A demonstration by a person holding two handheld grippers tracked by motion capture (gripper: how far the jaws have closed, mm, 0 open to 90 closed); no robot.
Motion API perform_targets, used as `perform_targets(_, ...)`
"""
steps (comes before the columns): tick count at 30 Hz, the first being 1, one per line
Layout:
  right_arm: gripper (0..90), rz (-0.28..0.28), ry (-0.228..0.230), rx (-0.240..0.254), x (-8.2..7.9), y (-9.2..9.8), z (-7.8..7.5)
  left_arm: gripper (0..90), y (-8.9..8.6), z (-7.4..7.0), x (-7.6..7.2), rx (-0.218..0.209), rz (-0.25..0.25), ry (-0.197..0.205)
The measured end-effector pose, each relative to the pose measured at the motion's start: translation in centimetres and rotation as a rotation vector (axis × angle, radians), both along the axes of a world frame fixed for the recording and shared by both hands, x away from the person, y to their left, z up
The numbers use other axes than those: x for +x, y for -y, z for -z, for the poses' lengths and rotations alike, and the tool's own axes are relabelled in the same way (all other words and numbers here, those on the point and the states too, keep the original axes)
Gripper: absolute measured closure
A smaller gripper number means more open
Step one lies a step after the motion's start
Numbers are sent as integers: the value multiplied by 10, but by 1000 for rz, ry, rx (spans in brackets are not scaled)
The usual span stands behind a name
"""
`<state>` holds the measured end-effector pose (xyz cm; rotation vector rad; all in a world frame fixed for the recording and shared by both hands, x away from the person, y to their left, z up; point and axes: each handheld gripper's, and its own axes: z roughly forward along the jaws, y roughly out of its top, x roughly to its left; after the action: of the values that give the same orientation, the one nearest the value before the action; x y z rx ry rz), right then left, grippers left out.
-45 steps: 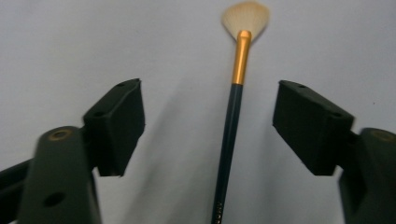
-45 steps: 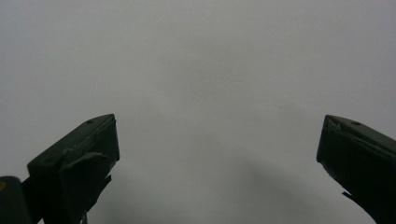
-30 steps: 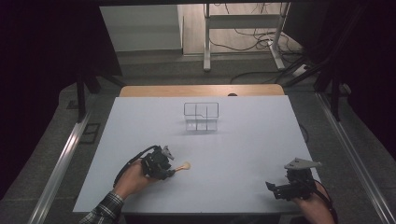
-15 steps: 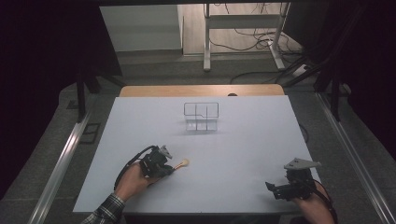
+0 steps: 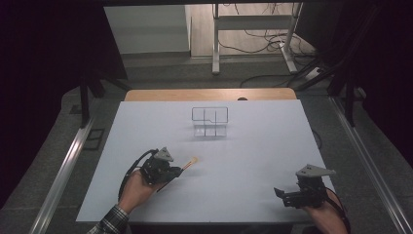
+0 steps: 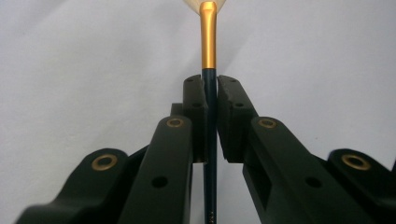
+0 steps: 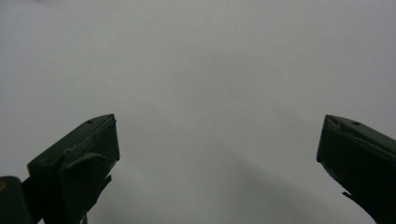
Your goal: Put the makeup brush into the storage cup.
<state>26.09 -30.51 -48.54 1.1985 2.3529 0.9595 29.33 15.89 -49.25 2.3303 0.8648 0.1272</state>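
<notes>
A: White table (image 5: pixel 253 146), dark room around it. Grey floor beyond the far edge, cables and a metal stand (image 5: pixel 253 34) at the back. Count, please.

B: Two grippers, one brush, one clear rack. That is all on the table top.

A: Left gripper (image 5: pixel 176 171) first.

B: Near the front left part of the table, held in a hand (image 5: pixel 134 190) with a plaid cuff. Its jaws are clenched on the brush (image 5: pixel 187 164). In the left gripper view the dark handle (image 6: pixel 210 140) runs straight up between the two pads, both pressing on it, and the gold collar (image 6: pixel 208 37) sticks out past the tips. The pale tip is cut off at the top edge.

A: Where does the brush point?

B: From the high view, away from the hand, toward the middle of the table, tip lying low over the white surface. Whether it touches, I cannot tell.

A: Right gripper (image 5: pixel 278 193)?

B: Front right corner, in the other hand. Jaws stand wide apart, nothing between them; the right gripper view has bare table past them.

A: The rack (image 5: pixel 210 121)?

B: Clear, divided into compartments, at the far middle of the table, well apart from both grippers. Open table lies between it and the brush.
</notes>
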Motion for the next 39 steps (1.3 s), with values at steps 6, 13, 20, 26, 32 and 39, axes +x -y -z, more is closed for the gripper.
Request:
perform_targets(6,0,-12,9,39,0,-5,-3,832,-2,-6,-8,-37,-12,49)
perform_targets(13,0,-43,-9,118,2,-13,-8,832,-2,-8,-17,-55,-2,67)
perform_targets(20,9,-98,2,134,5,-24,-12,832,-2,-11,-27,-90,-19,99)
perform_targets(26,14,-135,-12,153,8,-37,-11,832,-2,-13,-34,-107,-30,117)
perform_targets(32,23,-171,-8,195,10,-50,-14,832,3,-13,-38,-125,-32,132)
perform_targets(39,21,-204,6,230,15,-65,-14,832,7,-14,-37,-148,-35,147)
